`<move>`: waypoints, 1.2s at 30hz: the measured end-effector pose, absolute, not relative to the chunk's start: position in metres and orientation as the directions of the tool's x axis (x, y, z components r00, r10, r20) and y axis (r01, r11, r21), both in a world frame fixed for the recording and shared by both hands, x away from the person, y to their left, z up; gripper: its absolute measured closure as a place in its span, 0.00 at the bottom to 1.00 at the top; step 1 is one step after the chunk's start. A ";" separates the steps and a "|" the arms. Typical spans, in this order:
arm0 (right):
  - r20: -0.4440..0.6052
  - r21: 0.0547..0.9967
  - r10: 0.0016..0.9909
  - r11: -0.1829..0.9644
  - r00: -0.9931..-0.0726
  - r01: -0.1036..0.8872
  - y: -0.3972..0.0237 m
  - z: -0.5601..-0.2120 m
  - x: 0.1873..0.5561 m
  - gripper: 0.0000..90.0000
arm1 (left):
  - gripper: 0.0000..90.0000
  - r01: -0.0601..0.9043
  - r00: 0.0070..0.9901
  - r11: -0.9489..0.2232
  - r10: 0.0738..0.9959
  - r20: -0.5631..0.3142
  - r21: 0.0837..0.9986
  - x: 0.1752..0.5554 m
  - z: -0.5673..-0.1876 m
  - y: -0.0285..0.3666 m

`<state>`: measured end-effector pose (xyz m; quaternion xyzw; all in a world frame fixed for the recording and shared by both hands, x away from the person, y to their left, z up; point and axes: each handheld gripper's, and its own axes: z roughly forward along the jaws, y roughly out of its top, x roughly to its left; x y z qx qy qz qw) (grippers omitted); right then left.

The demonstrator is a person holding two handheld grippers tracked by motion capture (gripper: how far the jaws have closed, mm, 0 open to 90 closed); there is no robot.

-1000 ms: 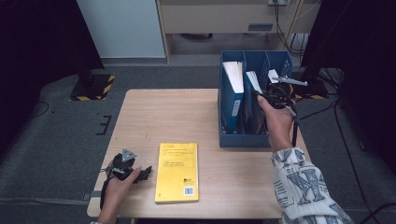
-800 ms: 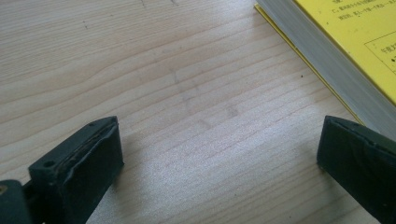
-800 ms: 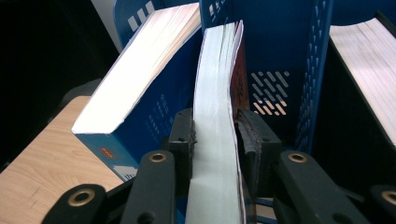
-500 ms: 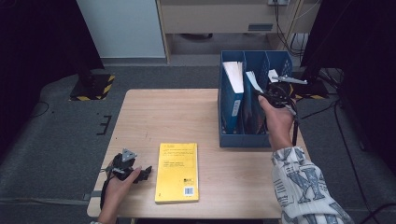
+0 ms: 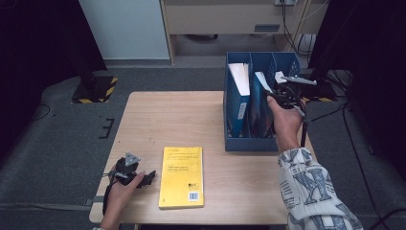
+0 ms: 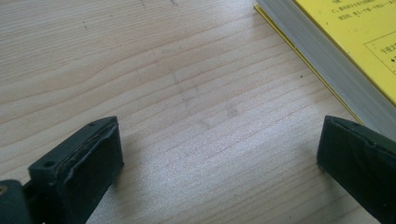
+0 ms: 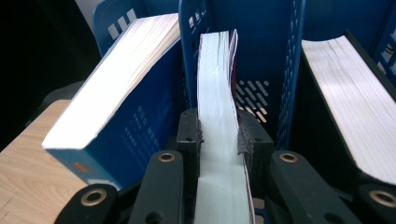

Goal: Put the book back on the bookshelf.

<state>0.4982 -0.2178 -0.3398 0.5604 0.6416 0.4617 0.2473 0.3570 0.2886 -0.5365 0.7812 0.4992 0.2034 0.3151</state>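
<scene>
Right gripper (image 7: pixel 218 140) — jaws have just been closing and are now clamped on the middle book (image 7: pixel 217 116), pads pressing both of its faces. That book stands upright in the centre slot of the blue file rack (image 5: pixel 249 141), upper right of the high view; a blue book (image 7: pixel 119 107) leans in the slot to its left. Left gripper (image 6: pixel 219 154) rests on the table (image 5: pixel 191 115) at lower left — jaws spread wide, nothing between them, yellow book (image 5: pixel 182 176) just beside.

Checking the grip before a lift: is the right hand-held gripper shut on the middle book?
Shut: the right hand-held gripper has both pads pressed against the middle book in the blue rack.
</scene>
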 end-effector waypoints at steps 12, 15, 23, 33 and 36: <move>0.186 0.874 0.959 -0.062 -0.214 0.482 -0.218 -0.332 0.521 0.82 | 0.00 0.651 0.420 -0.304 0.907 0.003 0.696 0.357 -0.537 0.289; 0.187 0.875 0.961 -0.069 -0.203 0.480 -0.218 -0.332 0.526 0.82 | 0.00 0.651 0.420 -0.304 0.907 0.003 0.696 0.357 -0.537 0.289; 0.165 0.883 0.969 -0.062 -0.183 0.466 -0.213 -0.327 0.545 0.82 | 0.00 0.648 0.420 -0.302 0.907 0.002 0.699 0.357 -0.537 0.289; 0.163 0.881 0.970 -0.060 -0.182 0.469 -0.203 -0.332 0.555 0.82 | 0.00 0.648 0.421 -0.301 0.907 0.001 0.700 0.358 -0.537 0.289; 0.154 0.882 0.971 -0.050 -0.185 0.469 -0.199 -0.334 0.557 0.82 | 0.00 0.648 0.421 -0.301 0.907 0.001 0.700 0.358 -0.537 0.289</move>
